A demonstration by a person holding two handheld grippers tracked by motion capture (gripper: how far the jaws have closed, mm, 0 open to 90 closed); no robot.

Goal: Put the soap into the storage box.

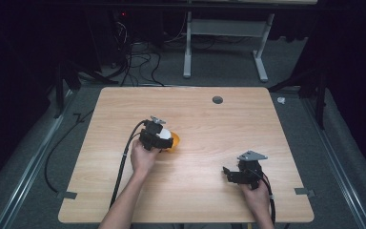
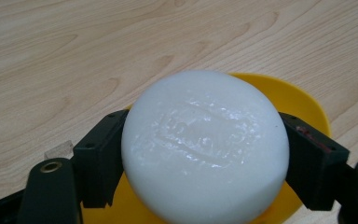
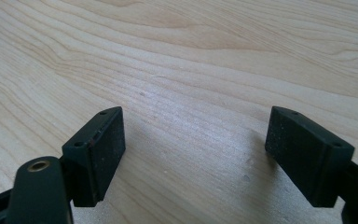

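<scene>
A round white bar of soap (image 2: 205, 144) with a stamped face sits between the two black jaws of my left gripper (image 2: 204, 154), which is shut on it from both sides. Under and behind the soap lies a yellow dish (image 2: 303, 102). From above, my left gripper (image 1: 159, 136) holds the white soap (image 1: 164, 134) over the yellow dish (image 1: 175, 141) near the table's middle. My right gripper (image 1: 228, 174) rests low at the front right, open, with bare wood between its jaws (image 3: 193, 149).
The wooden table (image 1: 195, 114) has a dark round grommet hole (image 1: 217, 99) near its far edge. Cables trail from each gripper toward the front edge. Beyond the table stand a white desk frame (image 1: 224, 43) and floor cables.
</scene>
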